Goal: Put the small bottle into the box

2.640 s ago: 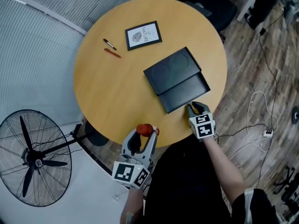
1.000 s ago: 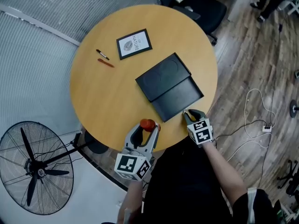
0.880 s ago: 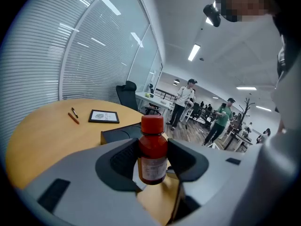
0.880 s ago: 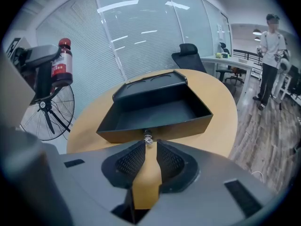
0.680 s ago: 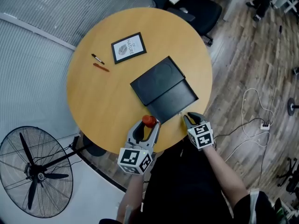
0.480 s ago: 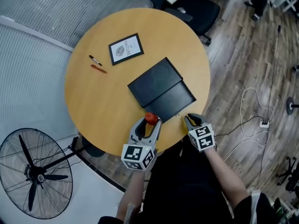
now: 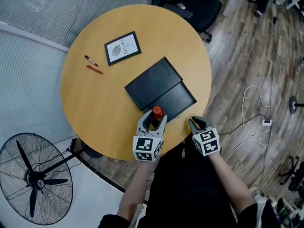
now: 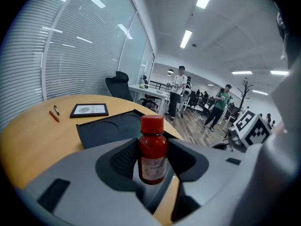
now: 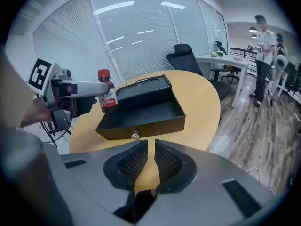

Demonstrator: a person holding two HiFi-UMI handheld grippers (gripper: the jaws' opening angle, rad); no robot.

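Red-capped small bottle (image 8: pixel 152 147), upright, clamped at mid-body by the left gripper (image 7: pixel 152 123), just over the near edge of the box (image 9: pixel 160 124). Probably light, rigid and smooth-sided; the label band looks like the best hold. Right gripper (image 9: pixel 151 160): jaws closing on nothing, just off the box's front.

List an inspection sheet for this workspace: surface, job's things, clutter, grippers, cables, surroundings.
Surface: round wooden table, mostly bare.
Job's things: small red-capped bottle, upright, held off the table by the open black box's edge; box empty.
Clutter: framed picture, black pen, orange pen, all at the far-left side.
Grippers: left gripper shut on the bottle; right gripper near the table edge, jaws closing, nothing between them.
Cables: white cable and power strip on the floor, right.
Surroundings: standing fan, black office chair, wooden floor; people in the background.
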